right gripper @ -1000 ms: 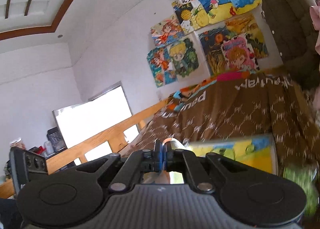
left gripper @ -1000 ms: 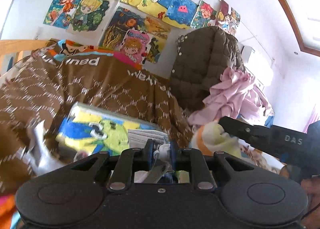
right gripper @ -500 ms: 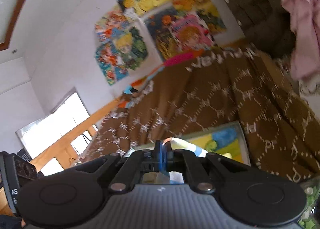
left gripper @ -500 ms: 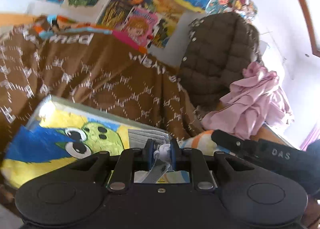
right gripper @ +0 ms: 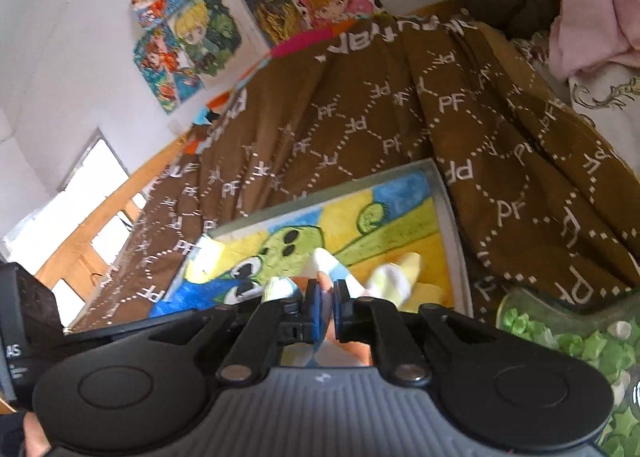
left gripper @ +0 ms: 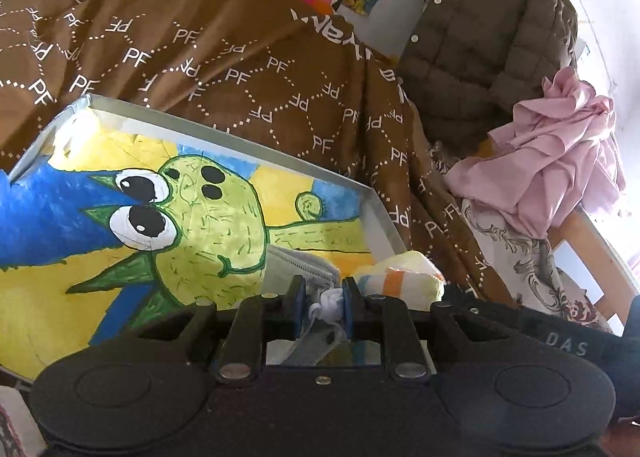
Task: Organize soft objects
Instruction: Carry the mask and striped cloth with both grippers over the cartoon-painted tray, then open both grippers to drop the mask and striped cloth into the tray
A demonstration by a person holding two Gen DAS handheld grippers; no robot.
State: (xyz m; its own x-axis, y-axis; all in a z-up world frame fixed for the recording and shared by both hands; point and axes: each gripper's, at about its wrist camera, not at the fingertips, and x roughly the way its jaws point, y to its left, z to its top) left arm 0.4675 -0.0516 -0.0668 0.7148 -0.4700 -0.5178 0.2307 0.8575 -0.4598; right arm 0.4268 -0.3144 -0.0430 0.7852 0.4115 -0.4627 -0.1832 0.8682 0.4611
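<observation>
A shallow metal-rimmed tray [left gripper: 376,213] painted with a green cactus lies on the brown blanket. My left gripper [left gripper: 323,307] hangs low over the tray's near right corner. Its jaws are opening, with the white knotted ear loop of a grey face mask [left gripper: 298,263] still between the pads. The mask drapes onto the tray. My right gripper [right gripper: 325,303] is over the same tray [right gripper: 450,217]. Its jaws are opening too, with a striped white, blue, orange and yellow sock [right gripper: 392,277] still between the pads. The sock [left gripper: 400,277] rests beside the mask.
The brown PF-patterned blanket [left gripper: 240,57] covers the bed around the tray. A brown quilted jacket [left gripper: 480,37] and a pink garment [left gripper: 552,161] hang at the right. A glass jar of green paper stars [right gripper: 568,337] stands close to the tray's right edge. A wooden bed rail [right gripper: 104,225] runs along the left.
Both grippers have come down and tilted towards the tray, which now fills the lower view. The right jaws have parted a little around the sock. The mask loop stays in the left jaws.
</observation>
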